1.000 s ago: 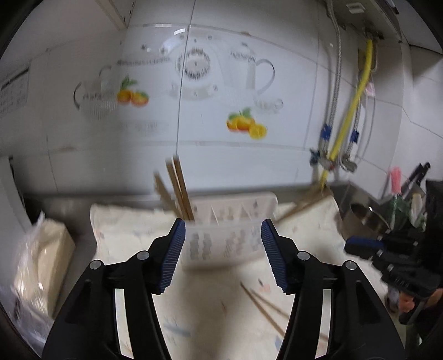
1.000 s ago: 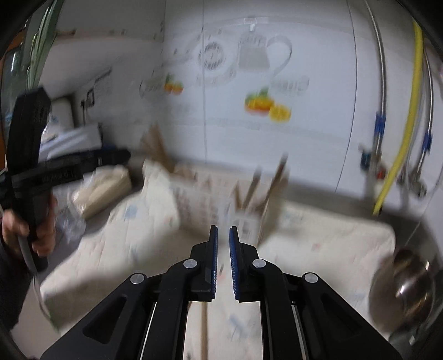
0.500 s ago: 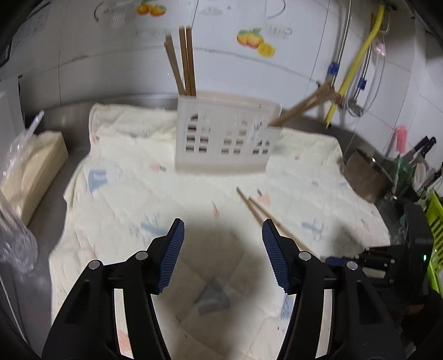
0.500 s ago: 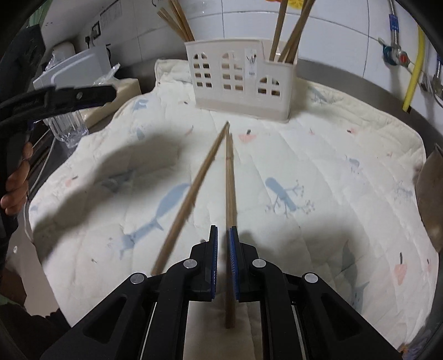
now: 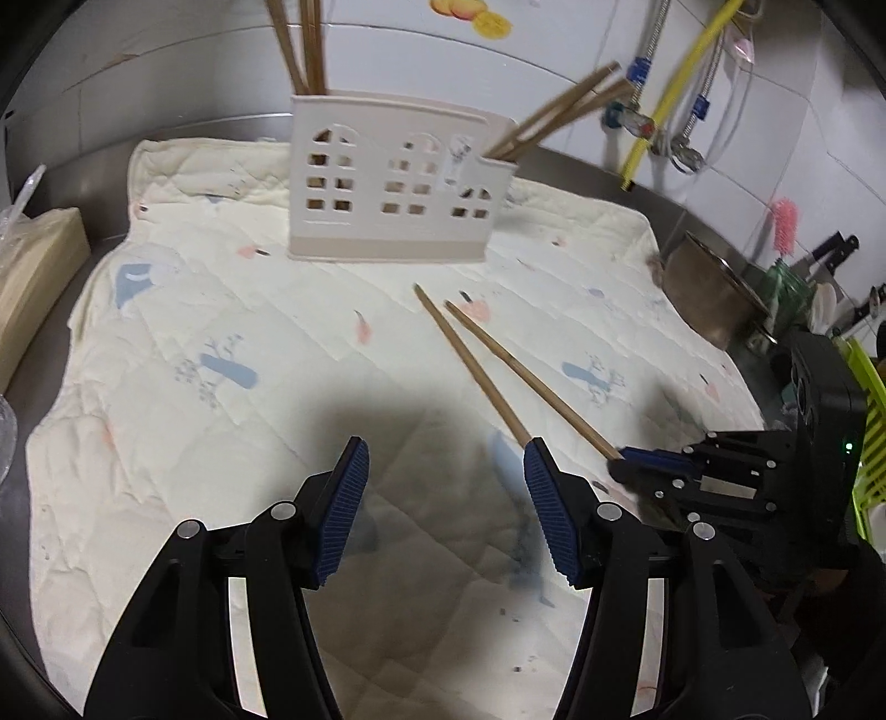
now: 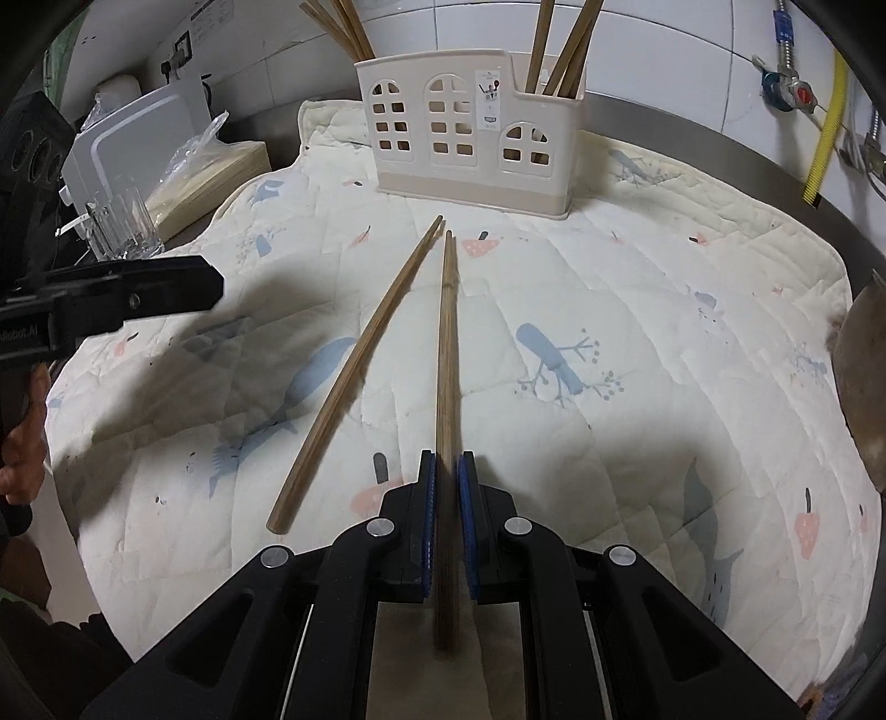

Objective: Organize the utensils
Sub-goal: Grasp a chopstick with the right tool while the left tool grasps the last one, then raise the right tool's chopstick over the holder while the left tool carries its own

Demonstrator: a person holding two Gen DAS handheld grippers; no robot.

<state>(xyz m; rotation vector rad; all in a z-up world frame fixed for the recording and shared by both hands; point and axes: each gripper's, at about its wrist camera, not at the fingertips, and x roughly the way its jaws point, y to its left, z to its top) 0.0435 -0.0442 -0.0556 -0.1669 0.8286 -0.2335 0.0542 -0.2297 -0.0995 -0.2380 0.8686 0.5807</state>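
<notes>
A wooden chopstick (image 6: pixel 447 354) runs up the middle of the right wrist view, its near end pinched between the blue pads of the right gripper (image 6: pixel 446 498) at lower centre, its far tip pointing toward the holder. Just left of it a second chopstick (image 6: pixel 354 382) lies loose on the quilted mat (image 6: pixel 664 343), the two nearly meeting at their far tips and splaying apart toward the bottom of the frame. Beyond those tips, upper centre, stands the cream utensil holder (image 6: pixel 470 133) with window-shaped cut-outs; more chopsticks stick up from its left end (image 6: pixel 338 27) and its right end (image 6: pixel 565 44). In the left wrist view the left gripper (image 5: pixel 443 498) sits at lower centre with its fingers spread wide and nothing between them, above the mat, while the right gripper appears at the right edge clamped on the end of the chopstick. Around the mat: a metal pot (image 5: pixel 709 299) at right, a clear glass (image 6: pixel 124 221) and a bagged stack (image 6: pixel 210 171) at left, and a yellow hose (image 5: pixel 681 83) on the tiled wall at upper right.
</notes>
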